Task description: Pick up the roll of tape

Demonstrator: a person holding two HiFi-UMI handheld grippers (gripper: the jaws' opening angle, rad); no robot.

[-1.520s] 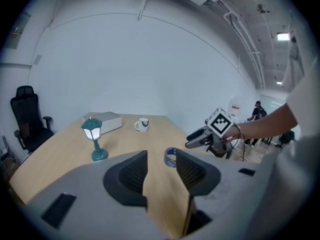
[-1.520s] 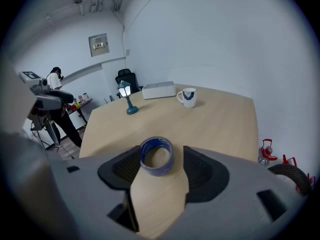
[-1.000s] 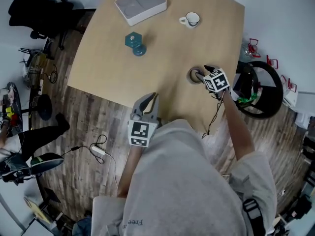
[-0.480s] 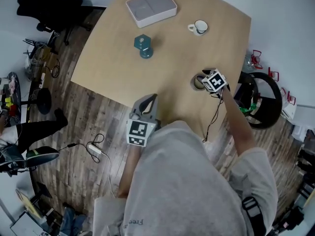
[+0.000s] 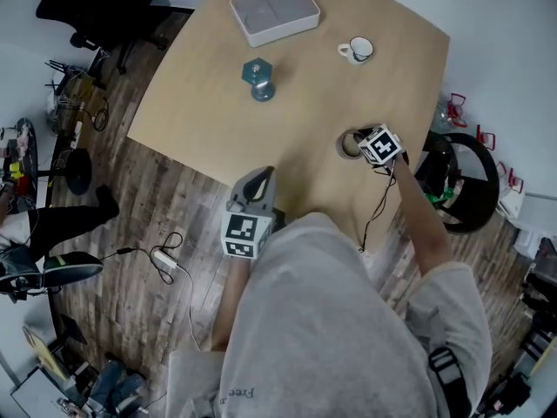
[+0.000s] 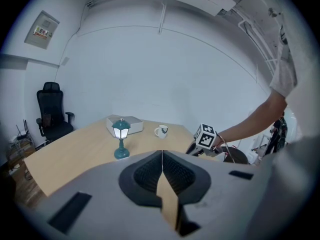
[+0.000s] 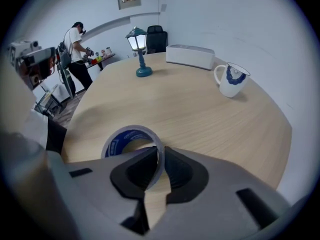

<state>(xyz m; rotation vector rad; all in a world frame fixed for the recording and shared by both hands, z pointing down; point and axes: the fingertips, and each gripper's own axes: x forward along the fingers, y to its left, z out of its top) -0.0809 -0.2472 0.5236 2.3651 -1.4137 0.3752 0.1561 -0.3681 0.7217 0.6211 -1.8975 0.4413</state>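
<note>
Only open container on the worktop (image 5: 305, 120): a white mug (image 5: 357, 50) with a blue mark, upright near the far right corner, contents not readable. Along the far edge, a flat white box (image 5: 274, 11), closed. Nearer the middle, a teal lantern lamp (image 5: 258, 78), shade glowing, well apart from both. Close to the right edge, flat on the wood: the roll of tape (image 7: 131, 139), blue print on its core. Clamped on its near wall, the right gripper (image 7: 160, 156), jaws just closing in, one inside the ring and one outside. Over the near edge, the left gripper (image 6: 162, 156), clenched on nothing, well apart from the tape.
</note>
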